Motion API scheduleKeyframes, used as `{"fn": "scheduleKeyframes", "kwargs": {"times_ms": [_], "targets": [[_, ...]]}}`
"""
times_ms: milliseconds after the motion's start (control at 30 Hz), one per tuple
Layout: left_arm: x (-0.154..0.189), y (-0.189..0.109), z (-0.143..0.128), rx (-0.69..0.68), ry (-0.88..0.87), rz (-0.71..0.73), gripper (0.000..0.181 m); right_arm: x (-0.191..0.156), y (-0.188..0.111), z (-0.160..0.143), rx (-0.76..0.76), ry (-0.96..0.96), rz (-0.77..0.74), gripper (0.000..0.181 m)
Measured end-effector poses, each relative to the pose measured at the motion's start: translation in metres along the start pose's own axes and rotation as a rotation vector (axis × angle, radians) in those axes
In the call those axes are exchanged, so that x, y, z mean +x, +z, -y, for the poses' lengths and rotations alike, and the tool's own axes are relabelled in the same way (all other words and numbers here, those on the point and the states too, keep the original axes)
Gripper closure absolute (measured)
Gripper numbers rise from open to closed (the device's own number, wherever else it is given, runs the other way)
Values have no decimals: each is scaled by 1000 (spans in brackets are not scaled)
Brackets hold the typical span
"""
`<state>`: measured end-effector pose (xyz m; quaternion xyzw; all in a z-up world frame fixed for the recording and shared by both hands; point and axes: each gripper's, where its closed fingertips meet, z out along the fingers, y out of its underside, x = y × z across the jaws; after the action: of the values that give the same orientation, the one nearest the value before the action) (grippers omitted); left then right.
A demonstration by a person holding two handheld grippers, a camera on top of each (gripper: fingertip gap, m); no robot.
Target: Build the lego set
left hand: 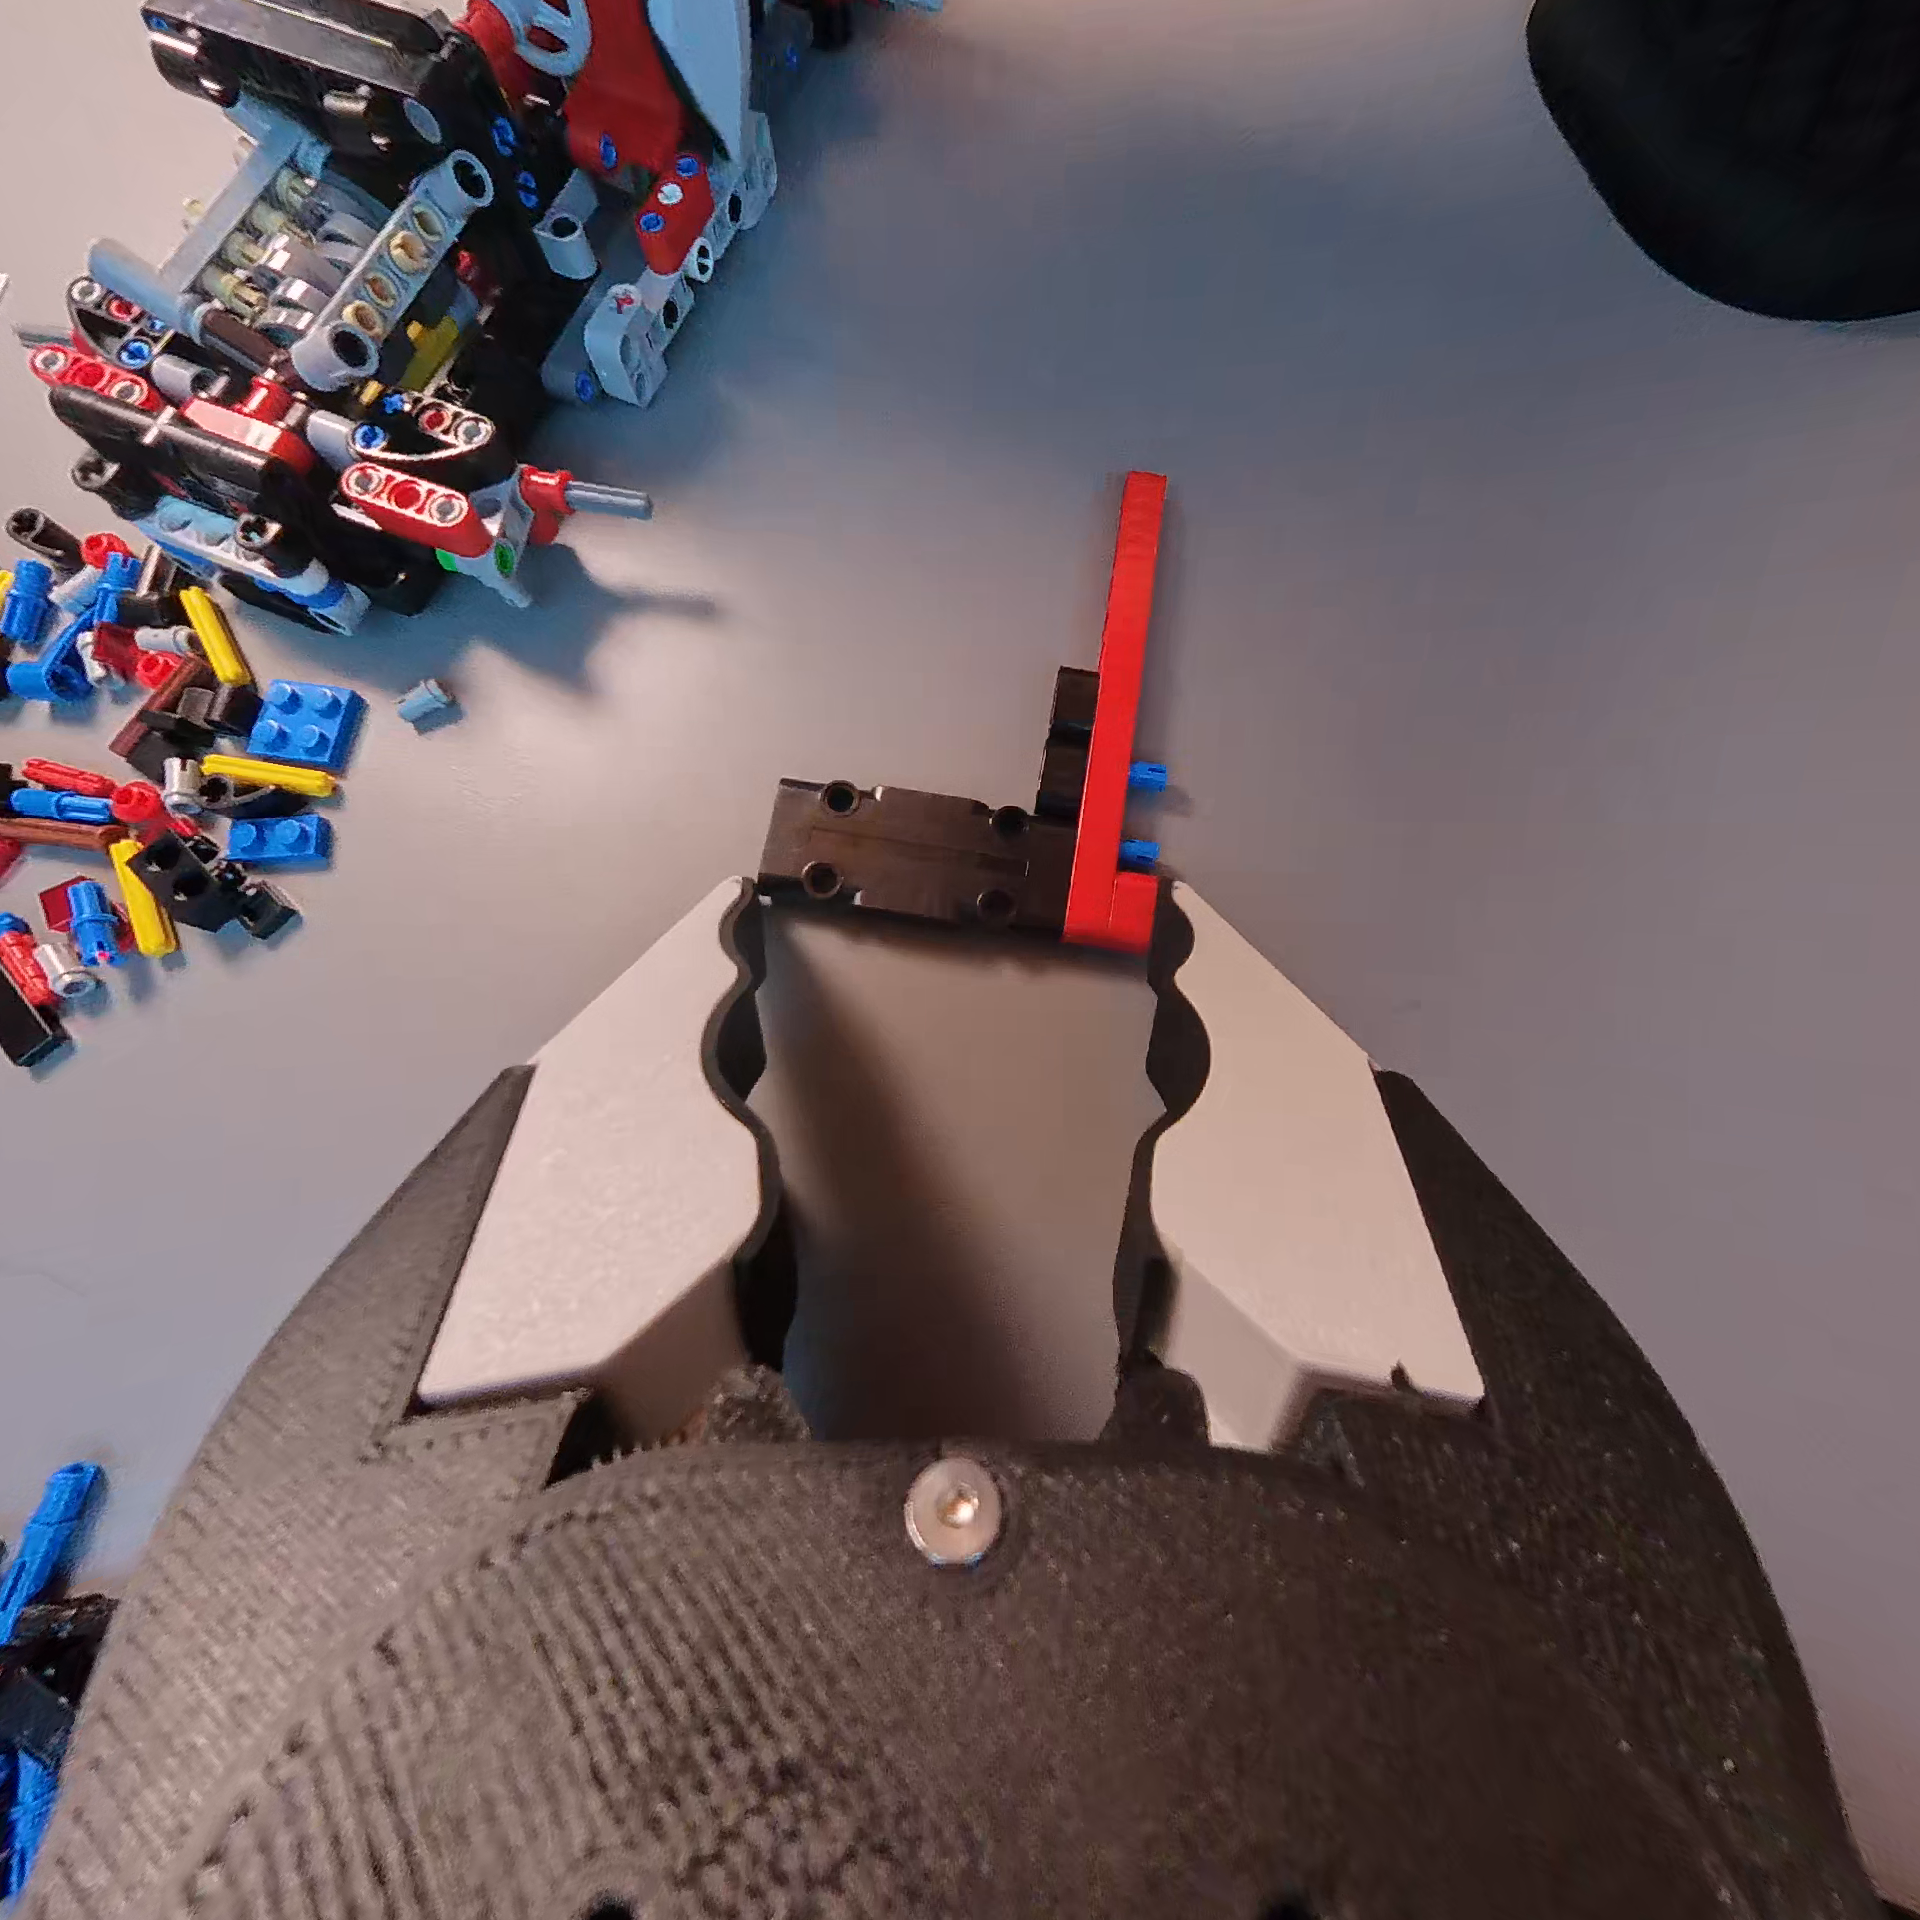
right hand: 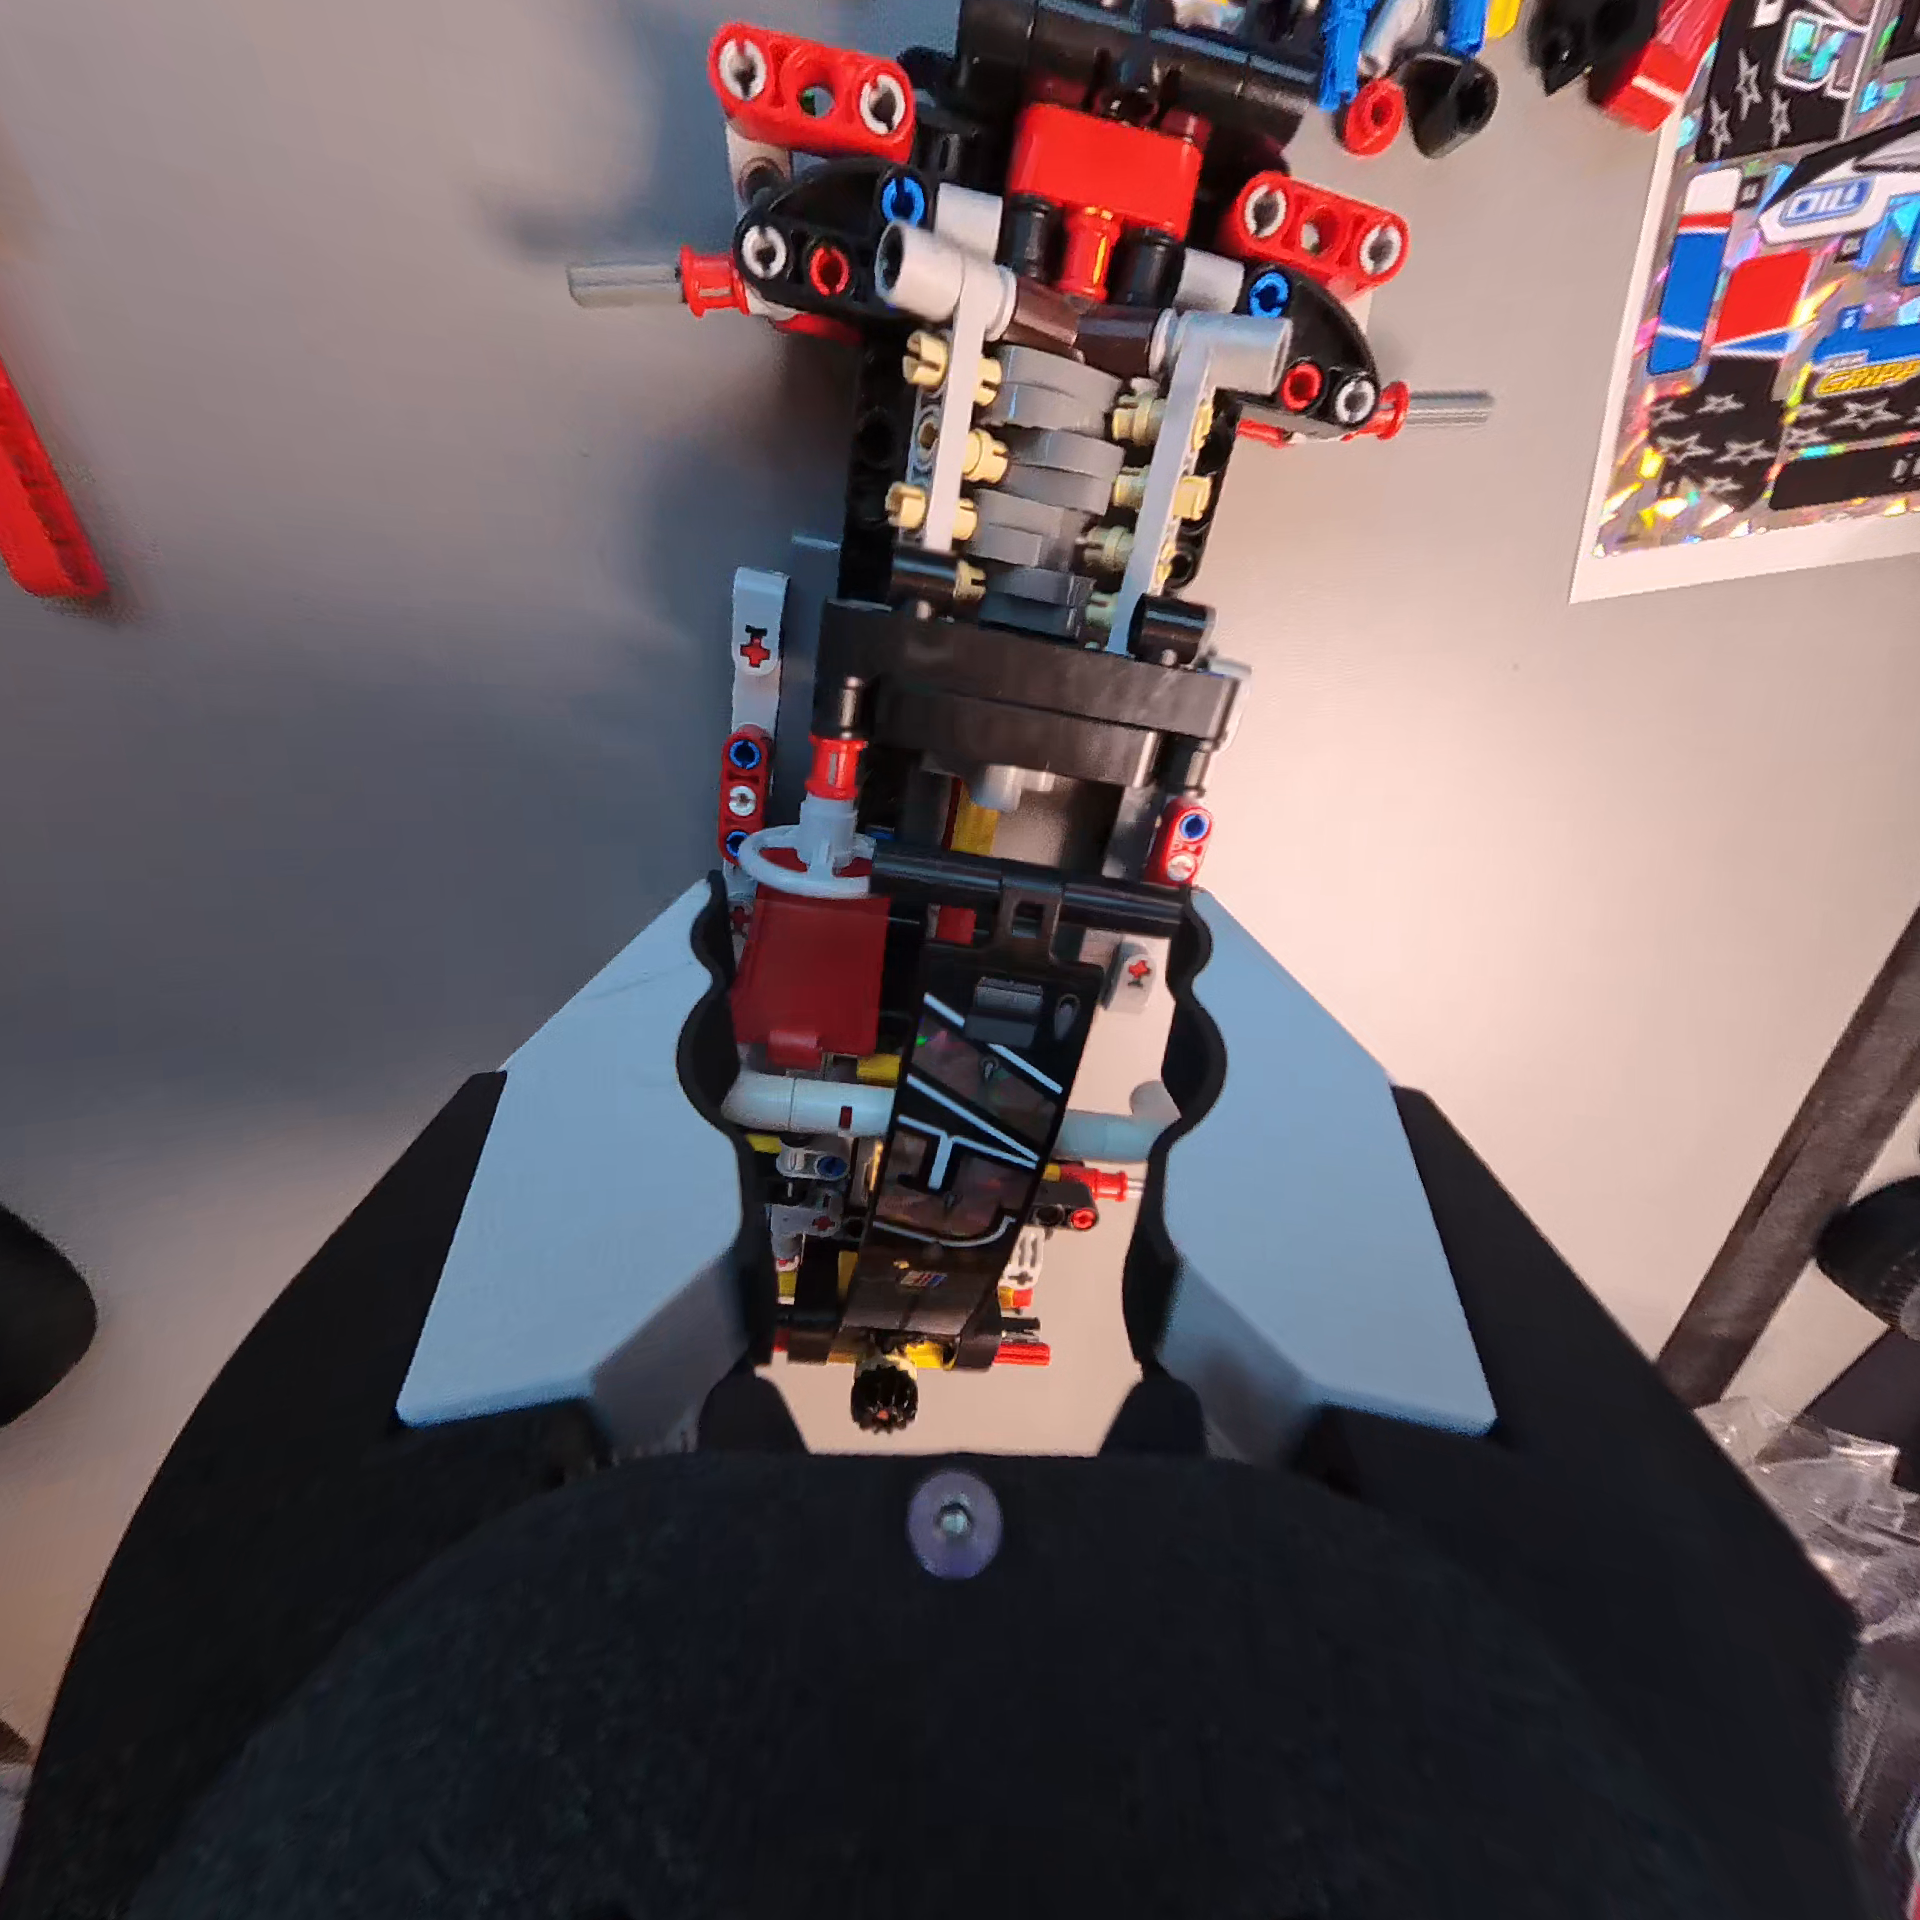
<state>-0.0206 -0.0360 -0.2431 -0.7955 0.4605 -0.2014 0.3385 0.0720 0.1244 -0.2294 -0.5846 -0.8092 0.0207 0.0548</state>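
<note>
The left tool (left hand: 956,914) had its 2 grey fingers closed in on a small sub-assembly (left hand: 966,862), gripping its near edge at the tips: a flat black panel with 4 holes joined to a long red beam (left hand: 1132,665) that stood away from the tool, with 2 blue pins (left hand: 1143,810) sticking out of the beam's right side. The piece sat over bare grey worktop (left hand: 1455,727). To the upper left lay the partly built car chassis (left hand: 395,281), and below it a scatter of loose bricks and pins (left hand: 156,790) in blue, yellow, red and black. A dark rounded object (left hand: 1745,145) sat at the top right corner.

The right tool (right hand: 951,935) was spread wide around the near end of the chassis (right hand: 1039,520), its fingertips close on either side of the body; whether they actually pressed on it could not be told. A sticker sheet (right hand: 1766,343) lay to the right, more loose parts (right hand: 1455,73) beyond.
</note>
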Motion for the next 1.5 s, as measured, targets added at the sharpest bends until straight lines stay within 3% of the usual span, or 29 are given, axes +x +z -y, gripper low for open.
{"fn": "scheduleKeyframes", "kwargs": {"times_ms": [200, 300, 633, 800, 867, 1033, 1167, 1233, 1333, 1500], "targets": [[2, -6, -4, 4, 19, 27, 108, -6, 0, 13, -26, -76, 3, 106], [6, -10, -8, 7, 25, 27, 108, -18, -1, 25, -21, -153, -12, 121], [24, -19, -17, 26, 44, -17, 108, -61, -1, 54, -7, -308, -2, 121], [25, -19, -17, 39, 48, -17, 108, -64, -2, 55, 13, -313, -15, 124], [25, -19, -17, 43, 47, -18, 108, -61, -5, 55, 37, -289, -36, 117], [25, -21, -14, 67, 55, -10, 108, -72, -56, 76, 345, -202, -123, 112], [25, -25, -8, 111, 42, -24, 108, -108, -96, 79, 652, -98, -158, 135], [25, -26, -6, 120, 32, -32, 108, -133, -90, 73, 721, -53, -121, 140], [25, -27, -4, 134, 24, -41, 108, -165, -56, 70, 743, 28, -54, 139], [25, -28, 1, 163, -6, -54, 108, -177, -12, 81, 731, 49, -71, 134]]}}
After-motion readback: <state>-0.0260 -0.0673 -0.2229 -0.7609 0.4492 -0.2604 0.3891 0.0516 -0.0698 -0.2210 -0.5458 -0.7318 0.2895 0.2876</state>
